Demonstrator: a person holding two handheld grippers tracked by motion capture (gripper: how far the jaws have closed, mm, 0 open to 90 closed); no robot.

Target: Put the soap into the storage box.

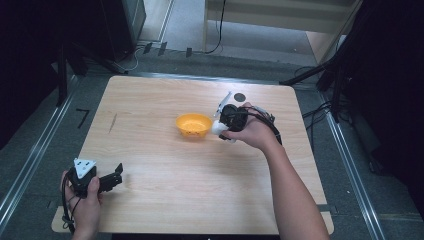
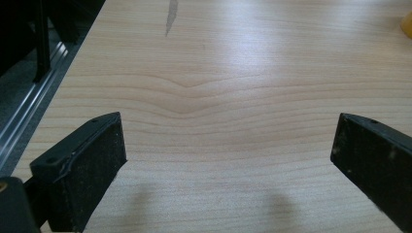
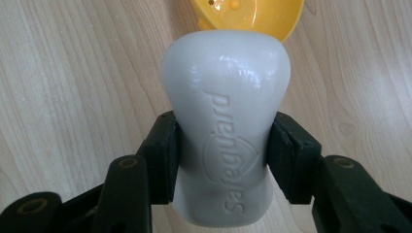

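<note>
Right gripper [image 3: 223,145] clamps a white soap bar [image 3: 226,111] (embossed lettering visible) just beside the yellow bowl [image 1: 193,125]. Left gripper [image 2: 228,155], jaws apart, rests near the table [image 1: 165,180] edge.

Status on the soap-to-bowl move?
Done: the right gripper has picked up the white soap bar, pads clamped on both sides. In hand: carrying it beside the yellow bowl. Left, likely: setting the soap in the bowl. The left gripper sits open, idle.

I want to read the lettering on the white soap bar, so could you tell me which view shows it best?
The right gripper view: the soap bar sits close up between the pads, its embossed lettering legible. In the high view it is a small white patch beside the orange bowl.
</note>
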